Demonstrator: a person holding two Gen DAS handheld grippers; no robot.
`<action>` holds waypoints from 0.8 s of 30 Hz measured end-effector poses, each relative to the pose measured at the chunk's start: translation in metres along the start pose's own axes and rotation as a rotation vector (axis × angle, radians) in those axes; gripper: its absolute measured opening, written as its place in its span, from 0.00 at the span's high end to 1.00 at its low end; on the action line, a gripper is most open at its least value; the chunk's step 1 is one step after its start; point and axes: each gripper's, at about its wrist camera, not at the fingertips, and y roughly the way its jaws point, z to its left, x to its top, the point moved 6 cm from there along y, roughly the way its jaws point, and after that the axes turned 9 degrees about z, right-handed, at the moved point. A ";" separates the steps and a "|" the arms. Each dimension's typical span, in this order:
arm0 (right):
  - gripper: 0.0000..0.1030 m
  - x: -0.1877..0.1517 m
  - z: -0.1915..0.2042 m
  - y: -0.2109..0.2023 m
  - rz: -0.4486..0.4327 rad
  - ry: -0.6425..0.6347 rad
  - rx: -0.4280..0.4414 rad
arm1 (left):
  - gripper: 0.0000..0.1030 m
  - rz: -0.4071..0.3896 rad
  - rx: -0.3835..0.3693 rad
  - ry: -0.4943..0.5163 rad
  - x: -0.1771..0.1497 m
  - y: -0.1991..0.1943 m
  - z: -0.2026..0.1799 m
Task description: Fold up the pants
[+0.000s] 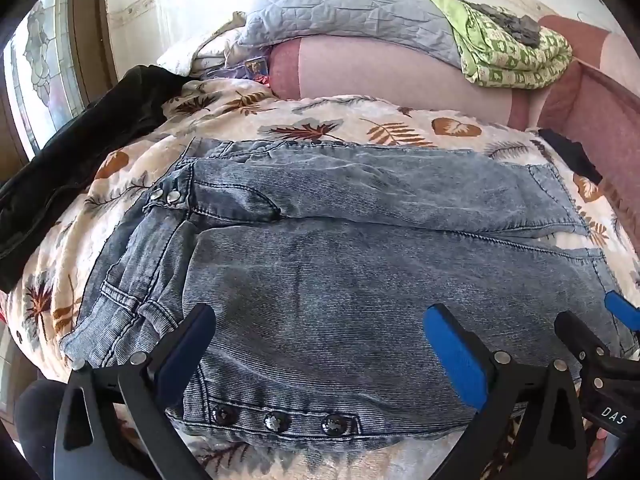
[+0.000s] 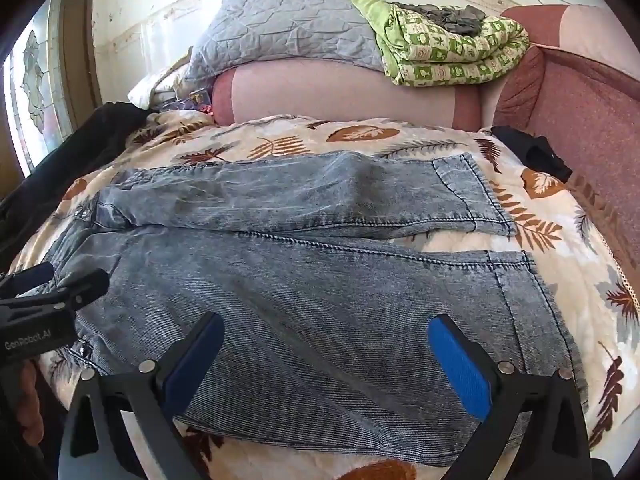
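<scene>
Washed blue denim pants [image 1: 340, 248] lie flat on a leaf-print bedspread [image 1: 360, 120], waistband to the left, both legs running right; they also show in the right wrist view [image 2: 300, 280]. My left gripper [image 1: 320, 344] is open and empty, hovering over the near leg by the waistband's three dark buttons [image 1: 276, 422]. My right gripper [image 2: 326, 356] is open and empty over the near leg, closer to the cuff [image 2: 520, 300]. The right gripper shows at the left wrist view's right edge [image 1: 592, 328], the left gripper at the right wrist view's left edge [image 2: 60, 288].
A black garment [image 1: 80, 160] lies on the bed's left side. A grey quilted pillow [image 1: 340, 8] and a green patterned blanket [image 1: 512, 52] rest on a pink bolster [image 1: 400, 76] at the back. A dark item [image 2: 532, 152] lies at the far right by the pink headboard [image 2: 580, 112].
</scene>
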 end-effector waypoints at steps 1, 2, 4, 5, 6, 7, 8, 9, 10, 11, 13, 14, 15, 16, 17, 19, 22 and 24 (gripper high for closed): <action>0.00 0.000 0.000 0.000 0.001 0.001 -0.001 | 0.00 -0.007 -0.018 -0.009 0.000 0.000 0.002; 0.00 0.000 -0.001 0.000 0.001 0.002 -0.002 | 0.00 -0.018 -0.030 -0.016 0.000 0.000 0.004; 0.00 0.000 -0.003 -0.001 -0.001 0.006 0.000 | 0.00 -0.039 -0.032 -0.018 0.000 -0.001 0.008; 0.00 0.000 -0.003 -0.001 -0.002 0.007 -0.001 | 0.00 -0.047 -0.030 -0.016 0.001 -0.001 0.010; 0.00 0.000 -0.004 -0.001 -0.002 0.010 -0.001 | 0.00 -0.057 -0.025 -0.009 0.001 -0.001 0.011; 0.00 0.000 -0.004 -0.001 -0.001 0.013 -0.001 | 0.00 -0.068 -0.021 0.003 0.001 -0.002 0.011; 0.00 -0.001 -0.005 -0.001 -0.001 0.015 -0.001 | 0.00 -0.077 -0.019 0.008 0.001 -0.003 0.012; 0.00 -0.001 -0.006 -0.001 -0.001 0.018 -0.002 | 0.00 -0.090 -0.015 0.014 0.000 -0.004 0.012; 0.00 -0.001 -0.006 -0.001 0.000 0.019 -0.003 | 0.00 -0.100 -0.016 0.020 0.000 -0.005 0.012; 0.00 -0.001 -0.005 -0.001 -0.001 0.018 -0.003 | 0.00 -0.109 -0.019 0.023 -0.001 -0.005 0.012; 0.00 -0.001 -0.005 -0.002 -0.003 0.015 -0.007 | 0.00 -0.127 -0.019 0.019 -0.001 -0.008 0.015; 0.00 -0.001 -0.005 -0.001 -0.003 0.013 -0.008 | 0.00 -0.132 -0.022 0.016 -0.001 -0.008 0.016; 0.00 -0.001 -0.004 -0.001 -0.004 0.009 -0.010 | 0.00 -0.137 -0.026 0.015 -0.001 -0.009 0.016; 0.00 0.000 -0.004 -0.001 -0.004 0.007 -0.010 | 0.00 -0.141 -0.023 0.012 -0.001 -0.010 0.017; 0.00 0.000 -0.003 -0.001 -0.005 0.004 -0.011 | 0.00 -0.145 -0.018 0.009 -0.002 -0.010 0.019; 0.00 0.000 -0.002 -0.002 -0.006 0.001 -0.013 | 0.00 -0.144 -0.011 0.010 -0.002 -0.009 0.019; 0.00 0.000 -0.002 -0.002 -0.009 0.001 -0.013 | 0.00 -0.146 -0.003 0.011 -0.003 -0.008 0.020; 0.00 0.000 -0.002 -0.001 -0.010 0.002 -0.013 | 0.00 -0.144 0.001 0.011 -0.004 -0.007 0.020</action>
